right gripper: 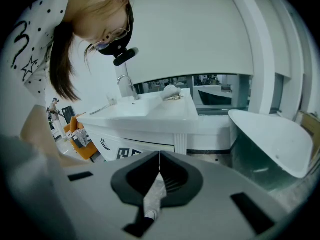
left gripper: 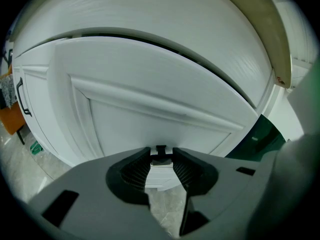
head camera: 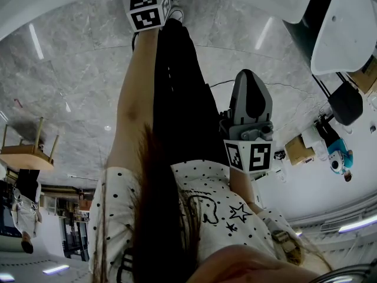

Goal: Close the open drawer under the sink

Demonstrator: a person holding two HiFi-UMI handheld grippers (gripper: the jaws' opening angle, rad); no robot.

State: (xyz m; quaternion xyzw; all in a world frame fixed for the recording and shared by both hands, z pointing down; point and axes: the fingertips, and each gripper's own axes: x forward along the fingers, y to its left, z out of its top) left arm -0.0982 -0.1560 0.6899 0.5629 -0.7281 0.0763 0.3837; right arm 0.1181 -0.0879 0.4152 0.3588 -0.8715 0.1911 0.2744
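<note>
Left gripper (left gripper: 161, 150) is right up against the white drawer (left gripper: 165, 104) front, jaws pinching its small black handle (left gripper: 161, 157). A dark gap curves along the top of that panel. How far out the drawer stands, I can't tell. The right gripper (right gripper: 159, 156) is well apart from it, jaws pressed together, looking across at the sink (right gripper: 131, 107) and its tap (right gripper: 125, 84). The drawer sits in the white cabinet (right gripper: 150, 141) below that sink. A white tub (right gripper: 270, 139) stands to the right. From the head view there is grey marble floor (head camera: 65, 69) under both grippers.
</note>
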